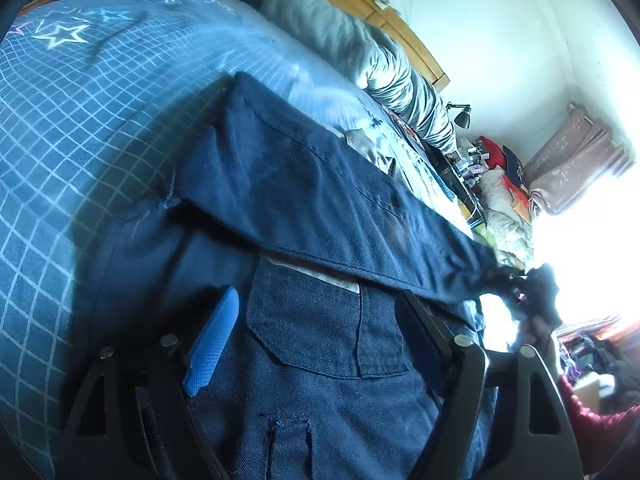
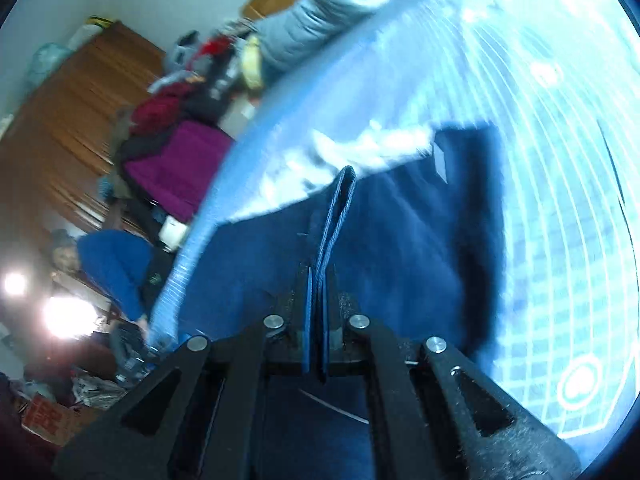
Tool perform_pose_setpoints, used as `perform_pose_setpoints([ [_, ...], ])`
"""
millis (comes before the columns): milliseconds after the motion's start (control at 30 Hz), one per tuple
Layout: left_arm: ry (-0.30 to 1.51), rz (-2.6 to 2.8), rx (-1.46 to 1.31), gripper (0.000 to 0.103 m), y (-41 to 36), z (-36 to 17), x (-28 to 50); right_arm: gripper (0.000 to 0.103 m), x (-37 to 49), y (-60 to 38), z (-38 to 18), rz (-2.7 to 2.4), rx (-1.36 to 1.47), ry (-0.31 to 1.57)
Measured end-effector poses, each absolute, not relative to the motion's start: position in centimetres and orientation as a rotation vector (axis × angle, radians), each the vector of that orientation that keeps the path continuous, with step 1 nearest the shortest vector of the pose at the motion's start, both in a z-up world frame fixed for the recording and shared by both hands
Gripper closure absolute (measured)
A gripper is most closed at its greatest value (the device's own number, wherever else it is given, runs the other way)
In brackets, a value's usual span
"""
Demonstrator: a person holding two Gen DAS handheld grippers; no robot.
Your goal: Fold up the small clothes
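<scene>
While the right claw (image 2: pixel 318 280) is clamped on a doubled hem of the dark blue trousers (image 1: pixel 320 208) on the bed (image 1: pixel 80 120), the left claw (image 1: pixel 316 328) stands apart over the pocket ahead; the fold appears mid-carry, next needing the hem laid across and released.

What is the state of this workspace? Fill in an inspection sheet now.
Surface: bed cover, blue with a white grid and star prints.
Job's things: dark blue trousers spread on the cover, one part folded over across the flap pocket.
Clutter: grey padded jacket along the far edge of the bed; small piled items beyond it.
Grippers: left tool open, fingers astride the pocket; right tool shut on a fold of the trousers.
Cables: nothing seen.
Surroundings: wooden headboard, black desk lamp, pink curtain, magenta garment, wooden wardrobe.
</scene>
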State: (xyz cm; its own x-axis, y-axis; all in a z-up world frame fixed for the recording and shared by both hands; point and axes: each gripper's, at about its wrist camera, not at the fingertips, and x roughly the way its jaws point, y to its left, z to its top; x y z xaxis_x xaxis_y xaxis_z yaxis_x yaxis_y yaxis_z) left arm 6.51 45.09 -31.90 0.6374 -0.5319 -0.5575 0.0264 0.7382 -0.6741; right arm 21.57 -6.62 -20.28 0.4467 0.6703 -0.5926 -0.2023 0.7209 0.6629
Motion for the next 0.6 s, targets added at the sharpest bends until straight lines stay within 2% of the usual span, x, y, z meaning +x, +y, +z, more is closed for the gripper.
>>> perform_pose_setpoints([
  [133, 0.83, -0.347, -0.671, 0.019, 44.9, -31.9, 6.7, 0.1, 21.8, -7.0, -22.2, 0.524, 0.539, 1.001],
  [333, 0.851, -0.351, -0.724, 0.018, 45.4, -31.8, 7.5, 0.1, 22.2, -7.0, -21.3, 0.562, 0.561, 0.967],
  [400, 0.867, -0.358, -0.731, 0.011, 45.2, -31.5, 8.3, 0.1, 22.4, -7.0, -20.9, 0.569, 0.55, 0.96],
  [467, 0.868, -0.354, -0.716, 0.011, 45.0, -31.3, 9.2, 0.1, 22.4, -7.1, -20.8, 0.565, 0.547, 0.963],
  [567, 0.867, -0.344, -0.739, 0.014, 45.5, -31.5, 10.6, 0.099, 22.2, -7.5, -21.4, 0.558, 0.558, 0.979],
  [600, 0.874, -0.336, -0.736, 0.021, 45.7, -31.5, 11.1, 0.099, 22.1, -7.6, -21.6, 0.556, 0.559, 0.985],
])
